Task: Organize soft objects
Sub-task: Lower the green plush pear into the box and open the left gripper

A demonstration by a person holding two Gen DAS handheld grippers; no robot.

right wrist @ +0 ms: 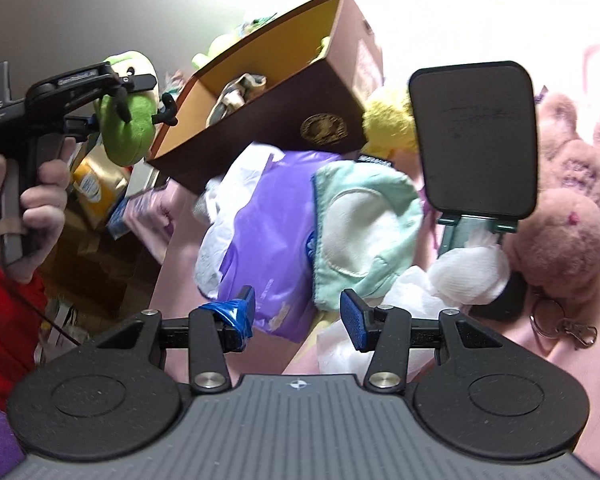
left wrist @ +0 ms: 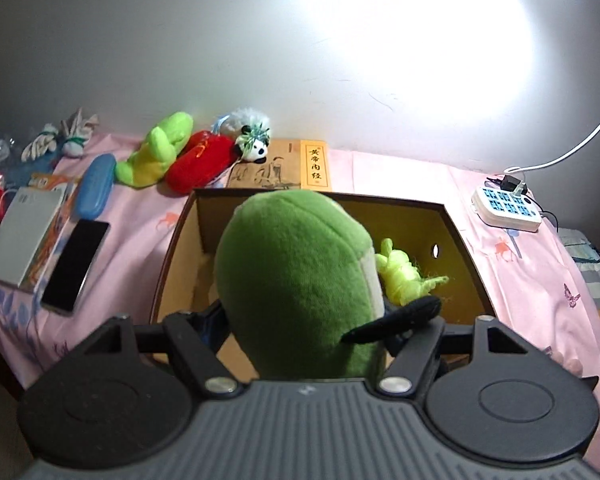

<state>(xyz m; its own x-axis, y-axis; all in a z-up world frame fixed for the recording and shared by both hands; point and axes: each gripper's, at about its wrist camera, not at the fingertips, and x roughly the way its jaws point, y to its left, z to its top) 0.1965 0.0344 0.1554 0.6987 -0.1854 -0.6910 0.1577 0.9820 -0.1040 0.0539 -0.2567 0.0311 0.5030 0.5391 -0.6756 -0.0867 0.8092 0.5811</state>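
The dark-green plush toy [left wrist: 300, 280] fills the middle of the left wrist view, clenched between the fingers of the left gripper [left wrist: 304, 332] and held just in front of the open brown cardboard box [left wrist: 456, 236]. A small lime-green fuzzy toy [left wrist: 404, 276] shows to its right against the box's yellow inner wall. Behind the box lies a tan book with Chinese characters [left wrist: 292, 166], and beside that a row of soft things — a lime-green plush [left wrist: 156, 152], a red plush [left wrist: 204, 162] and a little panda toy [left wrist: 256, 146]. A black phone [left wrist: 76, 266], a blue oblong case [left wrist: 96, 186] and a white power strip [left wrist: 506, 206] rest on the pink printed cloth [left wrist: 520, 280], under a plain white wall [left wrist: 180, 40].

The right gripper [right wrist: 298, 316] hangs released, holding nothing, above a purple plastic bag [right wrist: 260, 240] and a mint-green fabric piece [right wrist: 364, 224]. A pink teddy bear [right wrist: 568, 200] and a black square pad [right wrist: 476, 136] sit to the right.
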